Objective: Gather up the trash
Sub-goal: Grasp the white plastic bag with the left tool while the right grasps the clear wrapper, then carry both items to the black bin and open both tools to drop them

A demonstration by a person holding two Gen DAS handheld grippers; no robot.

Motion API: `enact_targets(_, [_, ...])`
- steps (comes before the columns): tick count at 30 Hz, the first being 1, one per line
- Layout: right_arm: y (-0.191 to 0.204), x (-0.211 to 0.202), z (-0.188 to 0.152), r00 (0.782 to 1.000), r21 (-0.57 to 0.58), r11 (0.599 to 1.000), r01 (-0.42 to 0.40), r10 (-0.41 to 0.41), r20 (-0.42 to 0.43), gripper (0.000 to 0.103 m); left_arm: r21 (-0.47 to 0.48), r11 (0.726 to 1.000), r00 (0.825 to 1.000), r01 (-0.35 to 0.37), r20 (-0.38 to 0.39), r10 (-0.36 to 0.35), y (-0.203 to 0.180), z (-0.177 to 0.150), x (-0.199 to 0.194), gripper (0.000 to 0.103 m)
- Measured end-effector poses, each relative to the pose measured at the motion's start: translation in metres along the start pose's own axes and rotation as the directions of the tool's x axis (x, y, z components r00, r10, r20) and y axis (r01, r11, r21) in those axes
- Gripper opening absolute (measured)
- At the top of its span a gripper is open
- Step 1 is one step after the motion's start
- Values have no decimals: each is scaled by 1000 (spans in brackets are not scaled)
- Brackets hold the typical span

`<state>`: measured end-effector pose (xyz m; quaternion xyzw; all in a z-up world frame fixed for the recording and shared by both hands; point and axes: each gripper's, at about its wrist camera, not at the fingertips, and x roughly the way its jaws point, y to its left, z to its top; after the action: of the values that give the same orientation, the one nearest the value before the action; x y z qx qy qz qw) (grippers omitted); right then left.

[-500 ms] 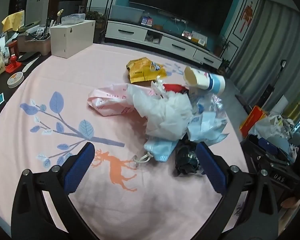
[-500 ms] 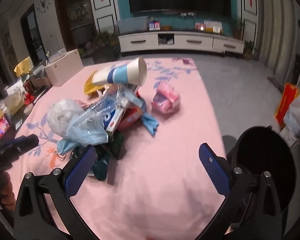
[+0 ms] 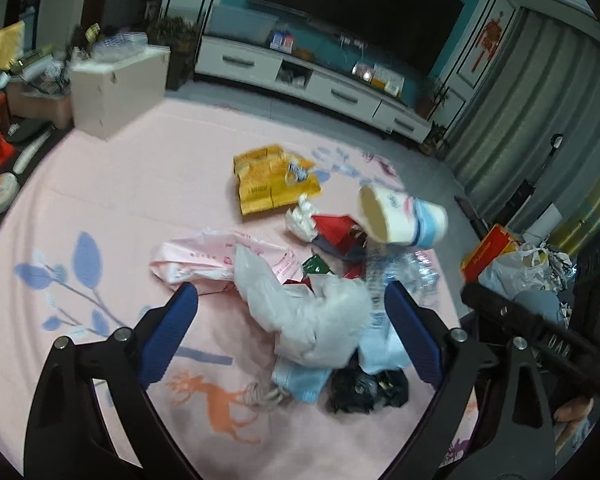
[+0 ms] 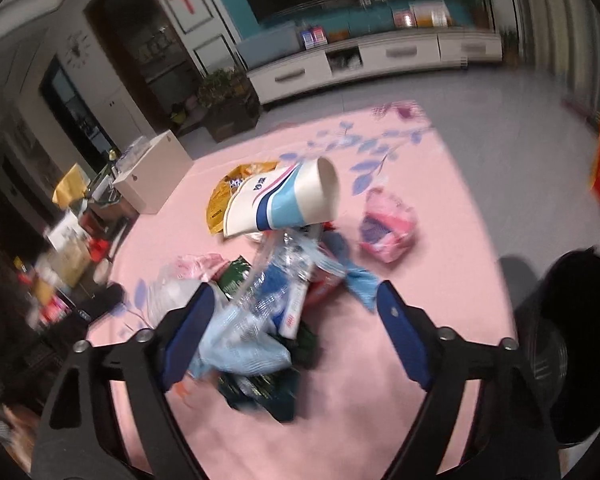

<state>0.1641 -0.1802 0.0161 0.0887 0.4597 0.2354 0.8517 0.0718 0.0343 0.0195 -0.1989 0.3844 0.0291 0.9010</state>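
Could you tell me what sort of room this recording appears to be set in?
Most likely a home living room: a large wall-mounted television above a long white media console, with a pink patterned rug on the floor.

- Both views are dimly lit indoors and vignetted black at the corners.
- Strong fisheye bending is seen at the rims.
- Motion blur is heaviest toward 9 o'clock.

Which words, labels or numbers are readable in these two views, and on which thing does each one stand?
"DAS", last letter unsure: white letters on the black body at the right edge of the left wrist view.
Yellow bag: print too blurred to read.
Pink bag: red print too small to read.
Cup: blue signs, not readable.
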Motion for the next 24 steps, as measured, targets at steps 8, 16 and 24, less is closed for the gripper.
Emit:
enact_targets(8, [13, 55, -9, 992, 16, 1000, -6, 8, -129, 44, -42, 993, 990, 115, -76, -118, -4, -20, 34, 58])
enact_targets(16, [9, 31, -24, 993, -4, 999, -49, 48, -105, 23, -99, 974, 976, 202, -62, -209, -8, -29, 12, 26])
enact_targets(24, [-2, -35, -45, 994, -13, 994, -108, 107, -18, 21, -24, 972, 971, 235, 57, -233, -37, -39, -46, 24])
